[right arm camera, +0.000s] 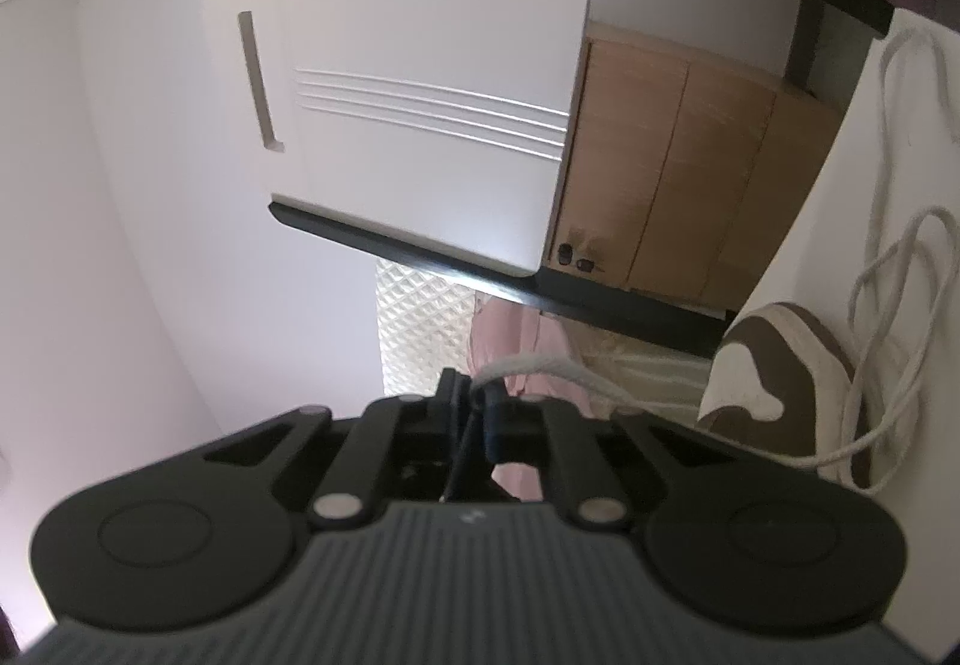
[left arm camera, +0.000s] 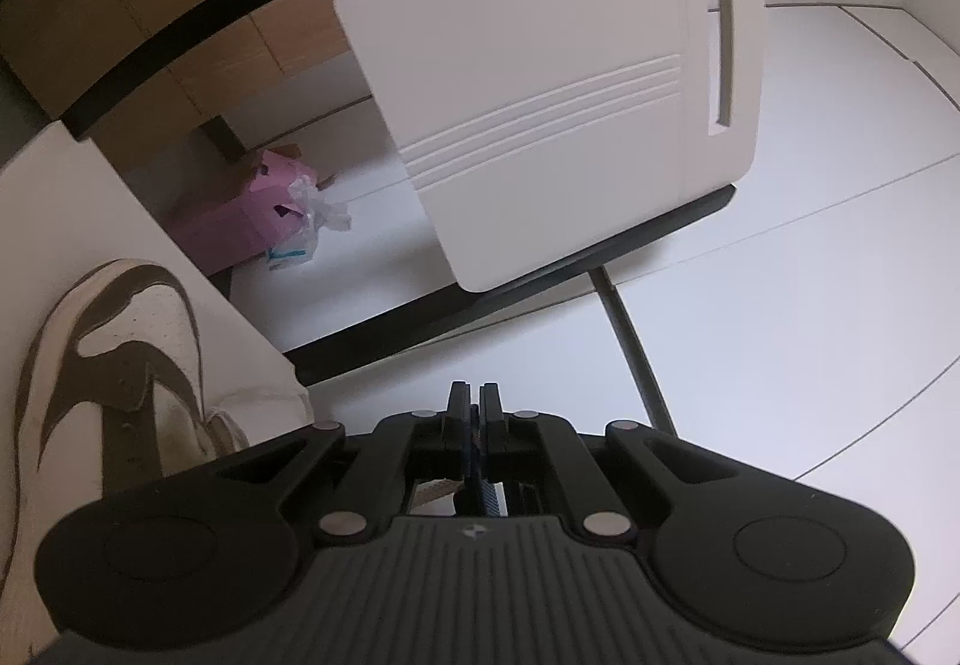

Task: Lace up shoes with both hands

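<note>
A white and brown sneaker lies on the white table at the left of the left wrist view; it also shows at the right of the right wrist view. My left gripper is shut, to the right of the shoe; whether it pinches anything is hidden. My right gripper is shut on a white shoelace that runs right toward the shoe. More lace loops loosely on the table beyond the shoe.
A white cabinet with a black base stands ahead in both views. A pink box with plastic wrap lies on the floor under a wooden desk. White tiled floor is to the right.
</note>
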